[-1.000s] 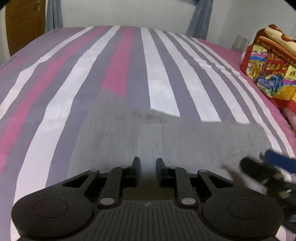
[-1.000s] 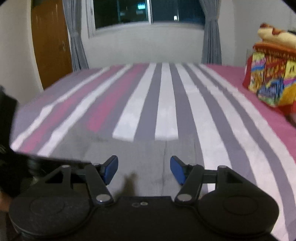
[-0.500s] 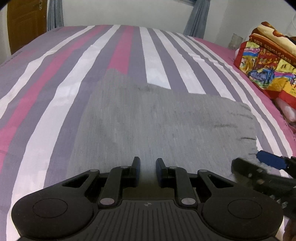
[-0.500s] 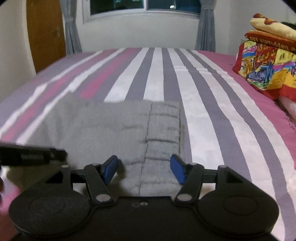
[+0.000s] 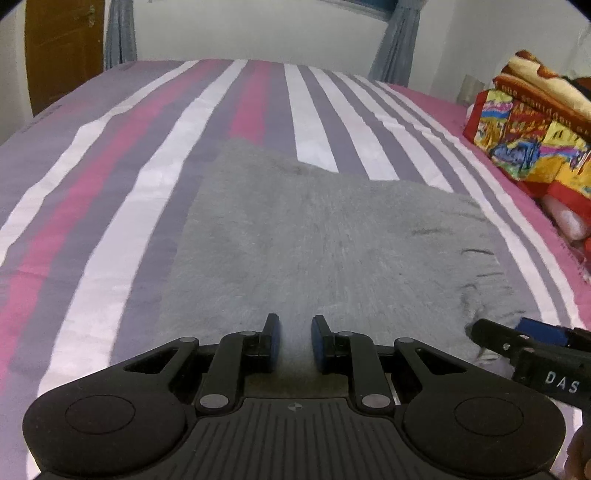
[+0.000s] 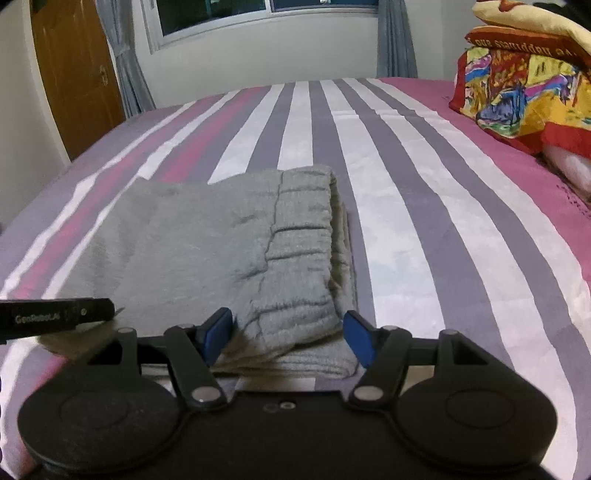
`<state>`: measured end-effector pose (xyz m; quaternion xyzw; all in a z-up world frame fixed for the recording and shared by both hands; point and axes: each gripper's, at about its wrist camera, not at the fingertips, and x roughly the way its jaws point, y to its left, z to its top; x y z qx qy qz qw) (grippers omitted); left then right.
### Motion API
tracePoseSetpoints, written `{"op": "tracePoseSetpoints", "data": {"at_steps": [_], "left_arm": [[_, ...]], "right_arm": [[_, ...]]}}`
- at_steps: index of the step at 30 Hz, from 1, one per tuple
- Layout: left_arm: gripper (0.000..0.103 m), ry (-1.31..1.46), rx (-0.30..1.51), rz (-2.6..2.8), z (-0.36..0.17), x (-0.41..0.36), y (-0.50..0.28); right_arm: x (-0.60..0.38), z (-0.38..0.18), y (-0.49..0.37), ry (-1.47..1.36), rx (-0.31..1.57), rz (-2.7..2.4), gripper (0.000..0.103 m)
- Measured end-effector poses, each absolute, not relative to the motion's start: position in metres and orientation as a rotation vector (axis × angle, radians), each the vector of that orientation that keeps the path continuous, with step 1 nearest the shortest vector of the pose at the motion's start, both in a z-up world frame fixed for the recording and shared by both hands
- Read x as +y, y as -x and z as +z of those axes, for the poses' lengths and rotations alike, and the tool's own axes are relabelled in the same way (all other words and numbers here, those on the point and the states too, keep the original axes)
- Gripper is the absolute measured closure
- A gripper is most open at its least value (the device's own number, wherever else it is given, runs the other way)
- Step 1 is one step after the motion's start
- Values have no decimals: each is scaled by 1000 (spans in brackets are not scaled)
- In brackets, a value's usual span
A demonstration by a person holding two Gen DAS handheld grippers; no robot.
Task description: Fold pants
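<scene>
You've got grey knit pants (image 6: 207, 254) folded into a flat rectangular stack on the striped bedspread (image 6: 424, 206). Ribbed, gathered waistband (image 6: 306, 243) runs along the stack's 3 o'clock edge in the right wrist view, layers visible there. Fabric is smooth at 9 o'clock, slightly wrinkled near the band. In the left wrist view the pants (image 5: 325, 251) fill the centre, wrinkles at 3 o'clock.

A home bedroom is showing itself here: a bed (image 6: 424, 192) is wearing a pink, grey and white striped sheet, colourful folded blankets (image 6: 524, 85) are sitting beside it, and grey curtains (image 6: 122, 70) are framing a window (image 6: 266, 14) near a wooden door (image 6: 77, 74).
</scene>
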<state>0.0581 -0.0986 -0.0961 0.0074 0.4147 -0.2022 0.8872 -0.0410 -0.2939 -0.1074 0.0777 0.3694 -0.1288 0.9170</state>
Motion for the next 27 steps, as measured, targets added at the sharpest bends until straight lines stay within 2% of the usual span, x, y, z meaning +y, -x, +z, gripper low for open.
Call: {"op": "tracePoseSetpoints", "data": {"at_steps": [2, 8, 14, 15, 16, 18, 20, 22, 23, 27], "left_arm": [[84, 0, 843, -416, -90, -86, -57], [84, 87, 843, -372, -83, -39, -74], [83, 197, 952, -381, -110, -14, -112], [78, 216, 971, -402, -116, -14, -119], [58, 223, 983, -411, -122, -14, -125], [42, 255, 1019, -429, -135, -13, -136], [42, 304, 1049, -468, -148, -12, -145], [42, 354, 1067, -513, -159, -9, -151], [42, 371, 1074, -531, -162, -9, -153], [49, 414, 1093, -608, -174, -17, -160]], "right_arm": [[-298, -103, 45, -190, 758, -256, 31], [-323, -104, 44, -323, 795, -233, 27], [-370, -125, 29, -584, 839, -144, 20], [-376, -129, 26, -613, 848, -122, 15], [-381, -134, 23, -642, 860, -107, 12], [-389, -146, 20, -707, 878, -74, 8], [-396, -155, 18, -764, 874, -27, 7], [-398, -160, 14, -776, 865, 15, 8], [-398, -162, 11, -775, 863, 38, 13], [-398, -169, -3, -797, 865, 123, 24]]}}
